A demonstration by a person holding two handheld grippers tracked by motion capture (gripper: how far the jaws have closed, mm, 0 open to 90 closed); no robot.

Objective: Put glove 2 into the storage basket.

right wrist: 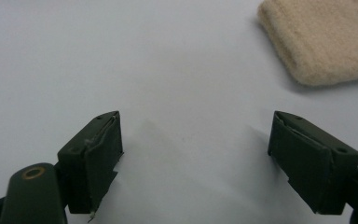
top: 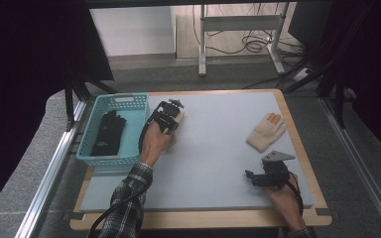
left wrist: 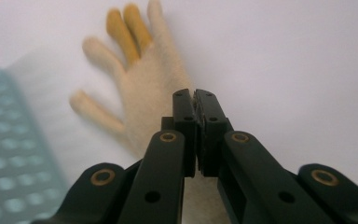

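The high view looks forward and down over the whole surface (top: 218,148), while both gripper views skim close above it, each facing a cream glove (left wrist: 140,88).

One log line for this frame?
left gripper: shut on cream glove | right gripper: open | second glove: on mat | basket: black glove

glove in hand: cream knit glove (left wrist: 144,88), fuzzy, two fingers tipped mustard yellow
pose: lying flat, fingers spread and pointing away from the cuff
grip: the left claw (left wrist: 195,100) has its jaws pinched together on the fabric near the cuff end
where: on the pale tabletop (top: 218,148), just beside the teal basket (top: 129,106); in the high view only a bit of cream peeks out past the left claw (top: 171,115)
sharpness: kinda blurry in the left gripper view, so the knit texture is hard to make out
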